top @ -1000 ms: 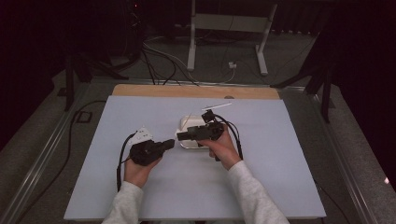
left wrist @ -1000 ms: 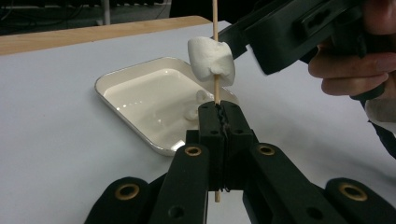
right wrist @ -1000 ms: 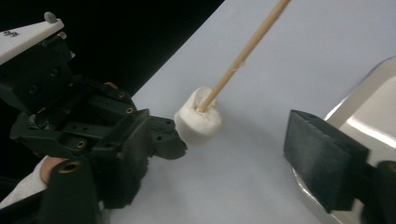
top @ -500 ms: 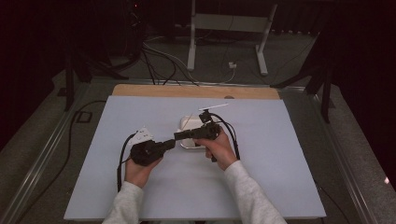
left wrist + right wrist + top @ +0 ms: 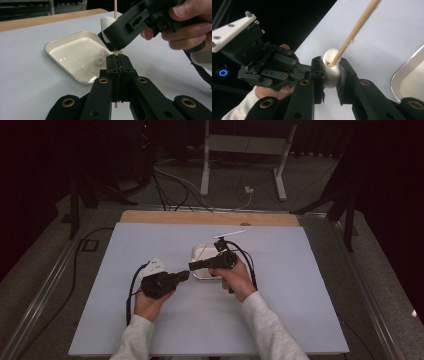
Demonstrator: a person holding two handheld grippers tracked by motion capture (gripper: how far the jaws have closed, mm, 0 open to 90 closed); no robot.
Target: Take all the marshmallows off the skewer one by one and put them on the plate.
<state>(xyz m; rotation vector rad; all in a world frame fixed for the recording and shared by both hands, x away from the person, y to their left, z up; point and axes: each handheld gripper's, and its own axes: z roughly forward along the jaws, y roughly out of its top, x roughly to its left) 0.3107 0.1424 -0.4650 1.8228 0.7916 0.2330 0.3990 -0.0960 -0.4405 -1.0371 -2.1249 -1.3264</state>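
Note:
My left gripper [image 5: 117, 58] is shut on the lower end of a thin wooden skewer [image 5: 115, 5], which stands upright between its jaws. A white marshmallow [image 5: 329, 80] is threaded on the skewer [image 5: 358, 25]. My right gripper [image 5: 331, 72] has just been closing its jaws, and its pads now press on the marshmallow's two sides. In the high view the two grippers meet tip to tip, the left gripper [image 5: 182, 276] just below the right gripper [image 5: 194, 266], beside the tray. From the left gripper view the marshmallow [image 5: 106, 21] sits just above my own jaws.
A shallow cream metal tray [image 5: 60, 45] lies on the pale blue table sheet, holding a few more marshmallows [image 5: 101, 57]. In the high view the tray [image 5: 202, 251] is behind the grippers. Beyond the table's wooden far edge are cables and a stand's legs.
Both hands have stayed in place. The right gripper's jaws have drawn together around the marshmallow on the skewer.

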